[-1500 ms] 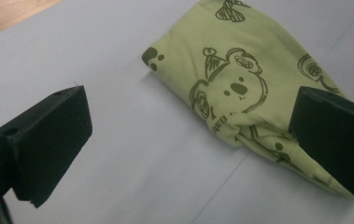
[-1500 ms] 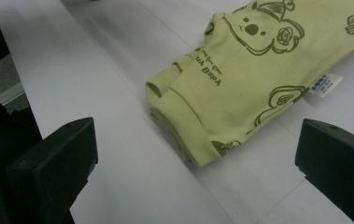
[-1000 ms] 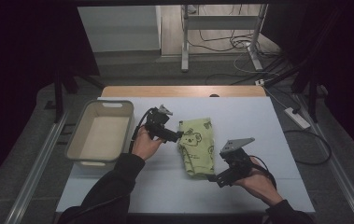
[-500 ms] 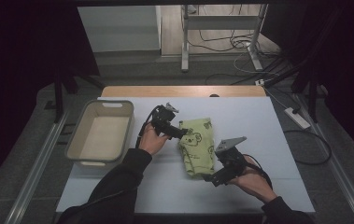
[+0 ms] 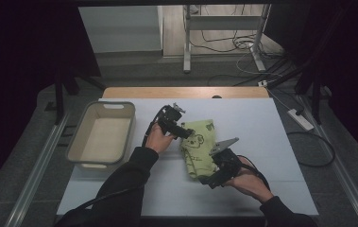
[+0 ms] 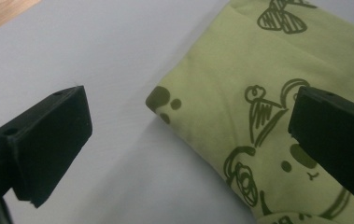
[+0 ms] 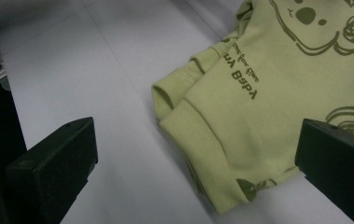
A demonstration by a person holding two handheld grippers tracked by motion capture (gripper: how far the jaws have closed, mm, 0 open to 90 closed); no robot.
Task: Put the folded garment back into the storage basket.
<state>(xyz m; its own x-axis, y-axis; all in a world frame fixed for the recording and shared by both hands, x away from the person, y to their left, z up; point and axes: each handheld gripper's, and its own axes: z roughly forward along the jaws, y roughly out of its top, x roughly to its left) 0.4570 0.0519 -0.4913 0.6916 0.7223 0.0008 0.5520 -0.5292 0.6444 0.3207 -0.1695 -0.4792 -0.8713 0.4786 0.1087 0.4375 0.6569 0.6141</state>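
Green shirt (image 5: 199, 146), beige bin (image 5: 102, 134) left

Garment (image 6: 240, 116): soft matt green cloth, printed dark green, ribbed hem at 6 o'clock. Table cover (image 5: 280, 127): smooth matt pale sheet; bare wood strip (image 5: 186, 92) at 12 o'clock. Tub (image 5: 75, 142): smooth beige plastic. Both grippers' 2 jaws: matt black plastic.
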